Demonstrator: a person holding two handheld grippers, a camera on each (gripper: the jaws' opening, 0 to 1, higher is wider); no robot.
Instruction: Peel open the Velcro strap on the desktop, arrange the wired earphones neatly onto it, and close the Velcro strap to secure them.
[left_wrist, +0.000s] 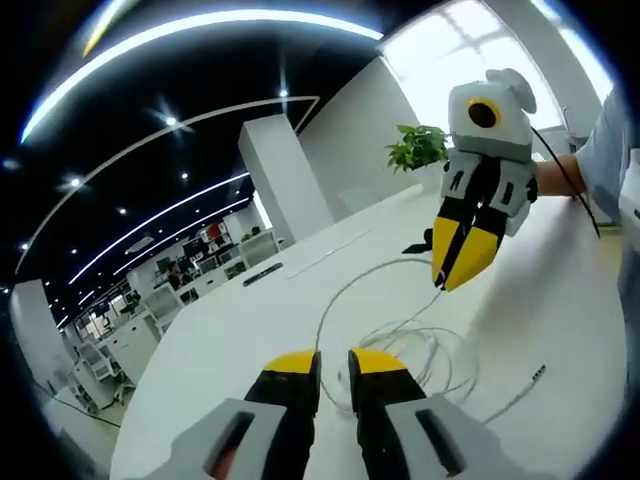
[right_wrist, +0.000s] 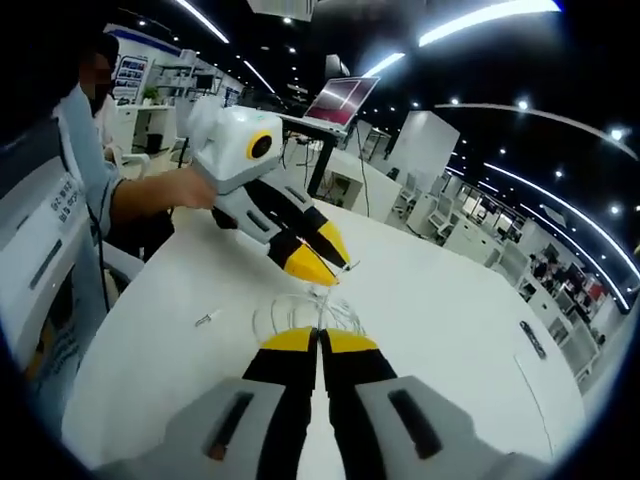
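My left tongs (left_wrist: 335, 365) are spread a little, a narrow gap between the tips, nothing in them. The earphones (left_wrist: 410, 345) lie in loose loops on the desk (left_wrist: 230, 350) just past those tips, with the plug (left_wrist: 538, 373) trailing off to their right. My right tongs (left_wrist: 455, 265) hang tip-down over the far side of the loops, pressed together. One strand runs up to the tips, but I cannot tell if it is caught between them. Just beside the right tips, on the far side, sits a small dark piece (left_wrist: 415, 245). It may be the strap, but it is too small to be sure.

Risks as I judge them:
- The cord is thin, pale and slack. A pinch could miss it or take one strand only, and lifting that would drag the loops into a tangle.
- If the right tongs do have a strand, pulling away would tighten the loops or whip the plug off the desk.
- The two tongs are close over the same loops, so the tips may knock together.
- If the dark piece is the strap, it is light and could slide instead of peeling unless one pair pins it.

Farther out are a black bar (left_wrist: 262, 273) on the desk, a plant (left_wrist: 418, 148) and a laptop (right_wrist: 345, 100).

Writing: a grey box (right_wrist: 45, 240) left of the right tongs has marks I cannot read. No brand is legible.
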